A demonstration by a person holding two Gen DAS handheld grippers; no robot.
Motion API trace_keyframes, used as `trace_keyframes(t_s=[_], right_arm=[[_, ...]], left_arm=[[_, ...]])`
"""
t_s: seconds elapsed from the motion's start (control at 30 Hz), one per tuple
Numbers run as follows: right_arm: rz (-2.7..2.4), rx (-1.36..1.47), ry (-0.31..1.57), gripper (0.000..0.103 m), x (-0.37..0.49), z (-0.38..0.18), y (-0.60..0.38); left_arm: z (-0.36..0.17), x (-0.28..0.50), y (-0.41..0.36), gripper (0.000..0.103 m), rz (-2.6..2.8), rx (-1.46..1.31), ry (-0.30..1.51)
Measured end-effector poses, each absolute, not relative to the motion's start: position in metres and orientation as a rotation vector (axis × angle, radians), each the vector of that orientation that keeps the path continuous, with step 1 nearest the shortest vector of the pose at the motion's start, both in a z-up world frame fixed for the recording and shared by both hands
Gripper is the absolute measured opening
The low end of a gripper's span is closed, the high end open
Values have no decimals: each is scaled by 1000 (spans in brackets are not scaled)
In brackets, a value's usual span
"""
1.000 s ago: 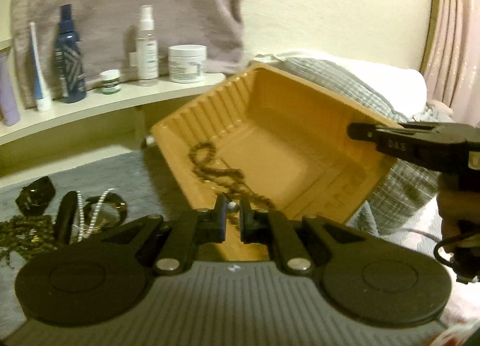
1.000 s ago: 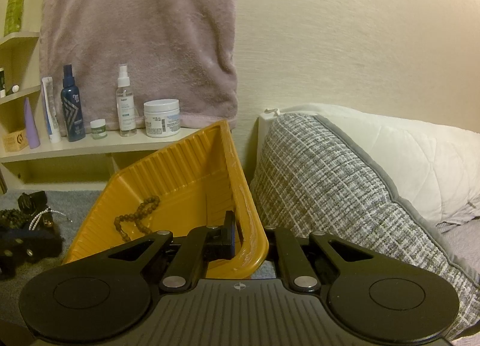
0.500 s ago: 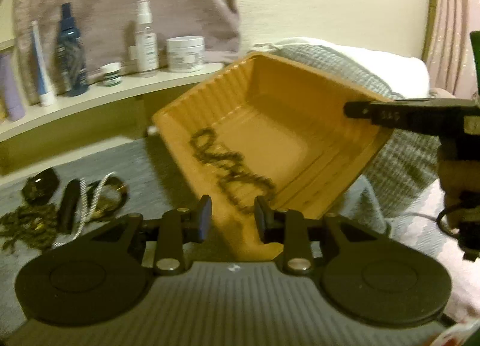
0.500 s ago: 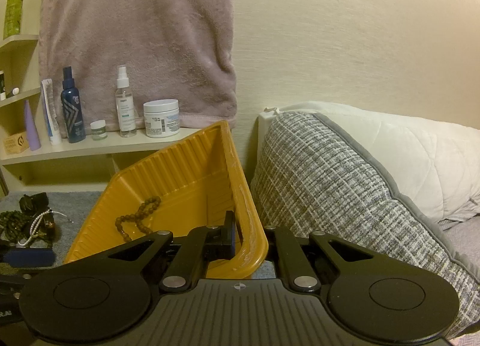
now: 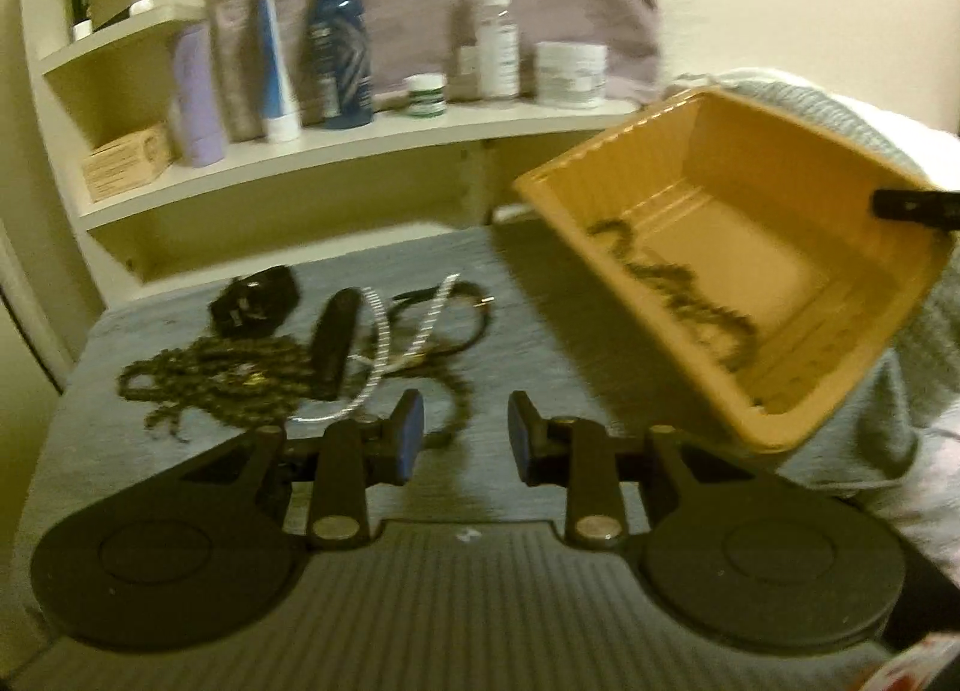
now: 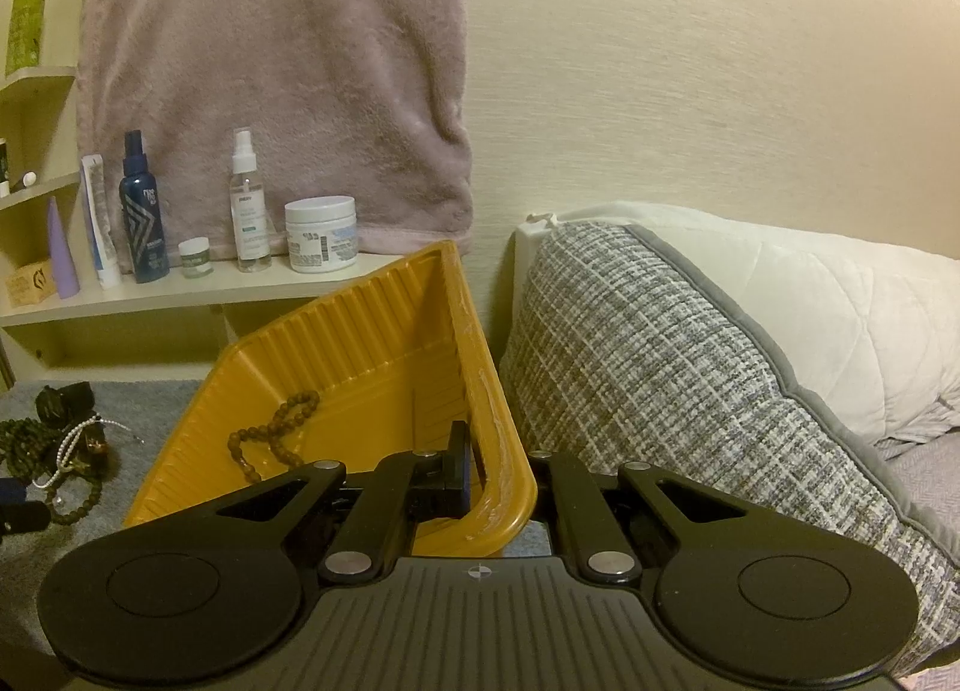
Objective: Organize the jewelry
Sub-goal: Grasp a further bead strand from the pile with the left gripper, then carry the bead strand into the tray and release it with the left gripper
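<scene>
Yellow plastic makes up the ribbed tray (image 6: 384, 355) that our right gripper (image 6: 498, 487) holds. Its jaws are closed on the tray's rim at one corner, with one black finger (image 6: 457, 466) inside the tray and the other outside. The tray is tipped up on its side, so its open face leans to our left. In the left wrist view we see the same tray (image 5: 798, 295) off to the right, lifted above the grey cloth surface (image 5: 528, 331), which may be a bed or a tabletop; we cannot tell which.

A string of brown wooden beads (image 6: 273, 436) lies inside the tray, down on the low wall. In the left wrist view the beads (image 5: 678, 289) look like a dark wavy line across the tray floor.

Our left gripper (image 5: 465, 439) is held low over the grey cloth, pointing forward. Its jaws are wide open and hold nothing. Just past its left finger (image 5: 408, 439) lies a pile of jewelry: a dark green bead chain (image 5: 222, 376), a white pearl strand (image 5: 399, 346), a long black piece (image 5: 333, 343) and a small black lump (image 5: 255, 307). The picture is blurry, so we cannot tell more about them.

Behind the pile, a cream shelf (image 5: 336, 151) carries a dark blue bottle (image 5: 339, 43), a clear spray bottle (image 5: 498, 31) and a white jar (image 5: 570, 73). A grey checked pillow (image 6: 648, 379) sits just beside the tray.
</scene>
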State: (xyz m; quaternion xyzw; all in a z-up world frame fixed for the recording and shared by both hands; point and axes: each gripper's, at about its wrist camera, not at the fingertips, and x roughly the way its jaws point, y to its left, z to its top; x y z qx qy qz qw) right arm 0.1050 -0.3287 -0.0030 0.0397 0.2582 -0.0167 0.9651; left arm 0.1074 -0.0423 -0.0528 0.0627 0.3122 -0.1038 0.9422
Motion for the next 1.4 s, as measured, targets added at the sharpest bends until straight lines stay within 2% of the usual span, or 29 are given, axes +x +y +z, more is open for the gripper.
trace_keyframes(t_s=[0.23, 1.0, 1.13, 1.4], right_arm=[[-34, 75, 526, 6, 107, -4, -330], [-34, 72, 527, 6, 108, -4, -331], [-33, 72, 527, 6, 108, -4, -330], [-33, 71, 527, 6, 108, -5, -330]], left_arm=[[-62, 128, -32, 20, -206, 155, 656], [-79, 154, -31, 16, -255, 269, 728], [-79, 155, -31, 8, -245, 275, 739], [-79, 154, -34, 7, -259, 315, 731]])
